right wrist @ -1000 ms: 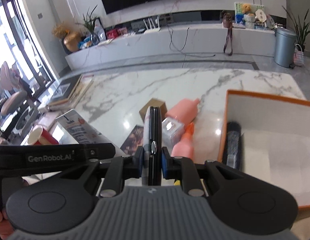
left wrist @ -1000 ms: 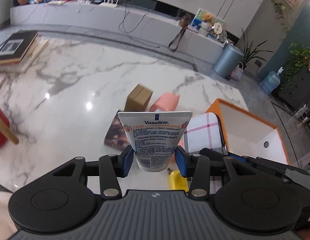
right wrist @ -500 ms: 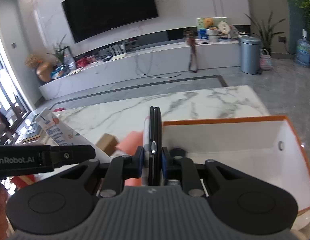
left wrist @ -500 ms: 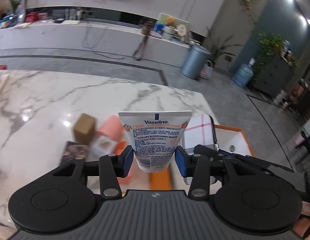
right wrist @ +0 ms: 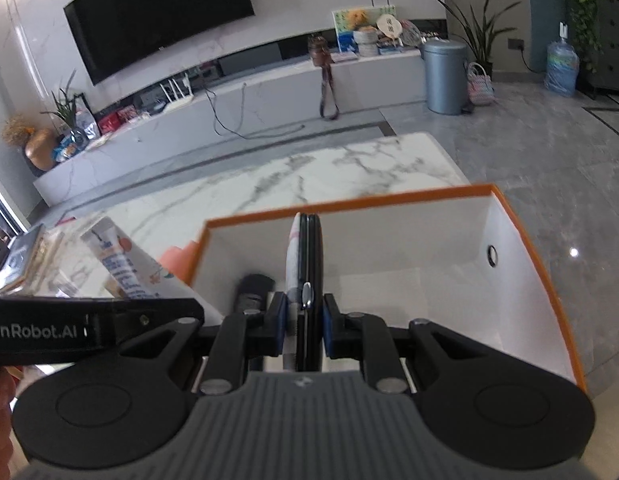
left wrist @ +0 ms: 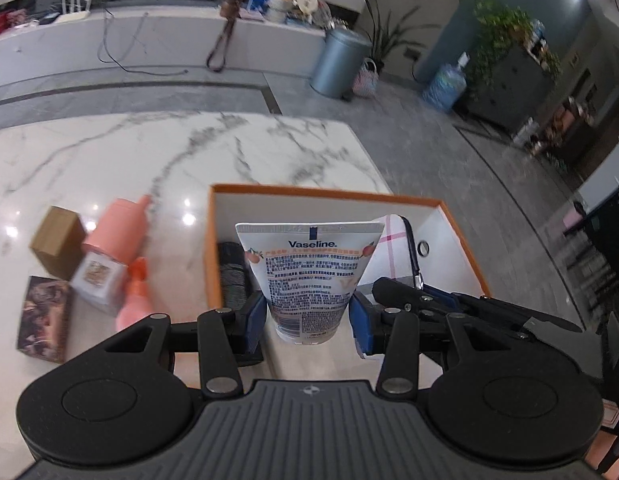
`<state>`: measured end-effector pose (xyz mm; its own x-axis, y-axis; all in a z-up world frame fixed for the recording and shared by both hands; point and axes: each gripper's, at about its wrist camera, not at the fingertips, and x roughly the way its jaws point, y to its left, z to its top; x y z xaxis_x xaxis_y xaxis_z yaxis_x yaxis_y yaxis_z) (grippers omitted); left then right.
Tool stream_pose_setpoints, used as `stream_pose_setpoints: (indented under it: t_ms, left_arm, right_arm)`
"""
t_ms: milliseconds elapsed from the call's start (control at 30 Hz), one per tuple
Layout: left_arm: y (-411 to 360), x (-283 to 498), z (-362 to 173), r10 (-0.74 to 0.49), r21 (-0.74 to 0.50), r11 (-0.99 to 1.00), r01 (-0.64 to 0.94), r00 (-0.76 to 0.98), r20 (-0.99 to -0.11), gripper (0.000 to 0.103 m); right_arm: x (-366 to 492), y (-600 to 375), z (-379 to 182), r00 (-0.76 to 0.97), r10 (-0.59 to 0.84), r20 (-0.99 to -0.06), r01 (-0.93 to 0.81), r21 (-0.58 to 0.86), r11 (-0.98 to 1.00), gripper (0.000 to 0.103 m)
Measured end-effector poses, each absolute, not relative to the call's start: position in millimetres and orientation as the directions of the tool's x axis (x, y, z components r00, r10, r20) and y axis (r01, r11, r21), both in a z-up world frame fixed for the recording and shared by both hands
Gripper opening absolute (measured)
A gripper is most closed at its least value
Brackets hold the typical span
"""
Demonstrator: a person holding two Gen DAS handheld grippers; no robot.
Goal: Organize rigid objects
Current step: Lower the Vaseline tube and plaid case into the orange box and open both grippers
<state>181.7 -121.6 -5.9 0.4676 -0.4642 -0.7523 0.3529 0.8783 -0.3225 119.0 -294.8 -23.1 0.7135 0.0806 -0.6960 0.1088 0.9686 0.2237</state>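
The Vaseline tube [left wrist: 312,276] is held by the left gripper [left wrist: 309,314], whose blue pads are pressed against the tube's two sides near the cap end. The tube is carried above the near part of the orange box [left wrist: 329,193]. Its long axis runs forward along the fingers, with the flat crimped end pointing away and up and the round cap end toward the gripper body. It is judged to be light and soft-walled; a squeeze in the middle would likely dent it, so the firmer shoulder near the cap seems the better place to hold. The glossy plastic is probably a little slippery.

A slim black case [right wrist: 311,276], with a pale checked piece beside it, is clamped edge-on by the right gripper [right wrist: 305,322], closed tightly on it. Its long axis also points forward, over the box interior. It appears stiff and thin, so a grip across the flat faces is judged secure. The checked side of this item is seen in the left view just right of the tube.

Inside the box a dark cylinder [left wrist: 232,272] lies along the left wall. Outside, on the marble table [left wrist: 109,152], a pink bottle [left wrist: 113,248], a brown carton [left wrist: 57,240], an orange bottle [left wrist: 133,296] and a dark booklet [left wrist: 43,318] are clustered near the box's left side.
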Motion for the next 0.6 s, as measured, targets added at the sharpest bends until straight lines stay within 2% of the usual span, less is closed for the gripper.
stream_pose_setpoints:
  t_ms: [367, 600]
  left_arm:
    - [-171.8, 209.9, -46.7, -0.468, -0.331, 0.86, 0.389, 0.34, -0.816, 0.051]
    - [-192.8, 231.0, -60.8, -0.442, -0.314, 0.872, 0.376, 0.328, -0.835, 0.051]
  right_arm:
    - [136.9, -338.1, -62.8, 0.636, 0.039, -0.771, 0.161, 0.182, 0.97, 0.017]
    - [162.9, -350.4, -73.6, 0.587, 0.036, -0.809, 0.169, 0.166, 0.971, 0.017]
